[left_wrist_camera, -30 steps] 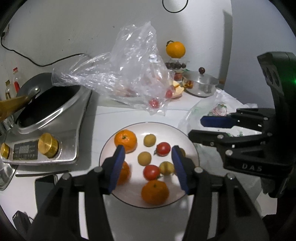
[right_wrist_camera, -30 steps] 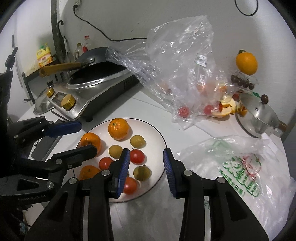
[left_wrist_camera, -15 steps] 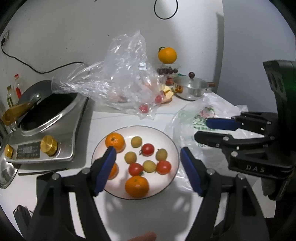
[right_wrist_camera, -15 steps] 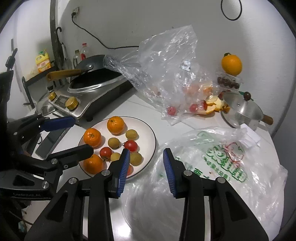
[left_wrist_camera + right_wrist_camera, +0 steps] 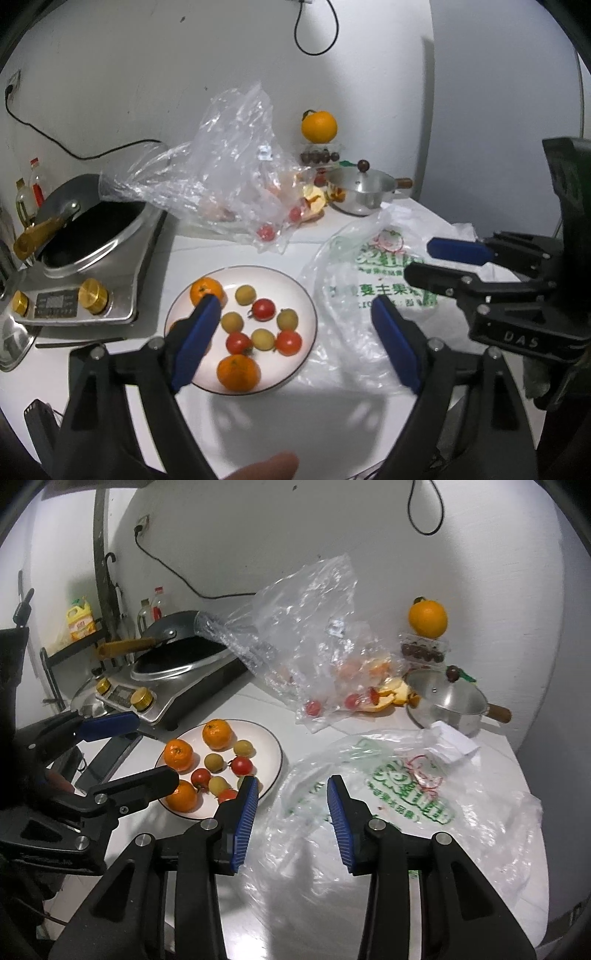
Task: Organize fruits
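Both grippers have pulled back from the plate since a second ago, and the left gripper (image 5: pixel 295 339) has spread its fingers wider; they stand far apart, empty. On the white counter (image 5: pixel 295 421) a printed plastic bag (image 5: pixel 406 797) lies flat at the plate's 3 o'clock, under the right gripper (image 5: pixel 291 812), whose fingers are apart and hold nothing. A crumpled clear bag (image 5: pixel 229 177) sits at 12 o'clock. The plate (image 5: pixel 299 295) carries three oranges (image 5: pixel 217 734), three red tomatoes (image 5: pixel 263 308) and four yellow-green fruits (image 5: pixel 245 294).
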A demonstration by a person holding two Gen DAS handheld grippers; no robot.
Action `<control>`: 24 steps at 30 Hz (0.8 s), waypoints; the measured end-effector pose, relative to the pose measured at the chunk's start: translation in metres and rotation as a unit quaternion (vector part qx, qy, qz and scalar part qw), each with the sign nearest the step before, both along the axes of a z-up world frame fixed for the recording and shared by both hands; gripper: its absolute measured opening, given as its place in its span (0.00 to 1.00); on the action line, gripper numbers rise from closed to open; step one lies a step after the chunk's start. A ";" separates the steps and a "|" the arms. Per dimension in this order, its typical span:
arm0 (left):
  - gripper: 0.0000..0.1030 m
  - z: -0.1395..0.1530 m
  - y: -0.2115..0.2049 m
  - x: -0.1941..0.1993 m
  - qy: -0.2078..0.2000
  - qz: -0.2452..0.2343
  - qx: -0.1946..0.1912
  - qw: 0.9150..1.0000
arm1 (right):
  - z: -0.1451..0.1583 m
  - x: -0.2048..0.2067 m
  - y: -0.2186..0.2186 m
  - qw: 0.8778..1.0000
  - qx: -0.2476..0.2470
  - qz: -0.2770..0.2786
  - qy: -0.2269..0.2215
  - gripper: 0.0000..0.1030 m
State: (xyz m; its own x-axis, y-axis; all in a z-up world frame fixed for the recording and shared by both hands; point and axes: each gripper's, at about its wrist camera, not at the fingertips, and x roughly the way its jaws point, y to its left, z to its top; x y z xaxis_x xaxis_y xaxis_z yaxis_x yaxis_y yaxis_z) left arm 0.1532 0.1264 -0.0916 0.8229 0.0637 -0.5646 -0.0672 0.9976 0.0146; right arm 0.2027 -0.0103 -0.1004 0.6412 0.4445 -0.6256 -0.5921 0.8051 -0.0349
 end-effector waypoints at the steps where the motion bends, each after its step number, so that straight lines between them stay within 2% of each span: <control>1: 0.82 0.002 -0.003 -0.001 -0.004 0.002 0.004 1.000 | 0.002 -0.001 -0.003 1.000 0.001 -0.002 -0.002 0.42; 4: 0.82 0.009 -0.010 -0.002 -0.012 0.000 0.004 1.000 | 0.010 -0.004 -0.013 1.000 0.005 -0.009 -0.011 0.46; 13: 0.82 0.036 -0.032 -0.002 -0.046 -0.003 0.010 0.999 | 0.040 -0.012 -0.039 0.998 0.016 -0.026 -0.047 0.47; 14: 0.85 0.039 -0.034 -0.001 -0.050 -0.002 0.014 0.999 | 0.044 -0.013 -0.042 0.998 0.017 -0.027 -0.052 0.47; 15: 0.92 0.042 -0.036 -0.001 -0.052 -0.002 0.017 0.998 | 0.047 -0.014 -0.044 0.998 0.019 -0.028 -0.055 0.47; 16: 0.94 0.044 -0.039 -0.001 -0.057 -0.001 0.017 0.998 | 0.051 -0.015 -0.047 0.998 0.021 -0.030 -0.060 0.47; 20: 0.94 0.054 -0.048 -0.001 -0.072 -0.005 0.012 0.997 | 0.064 -0.015 -0.055 0.996 0.024 -0.033 -0.077 0.47; 24: 0.97 0.062 -0.059 0.001 -0.078 -0.002 0.029 0.997 | 0.077 -0.016 -0.063 0.995 0.029 -0.034 -0.094 0.48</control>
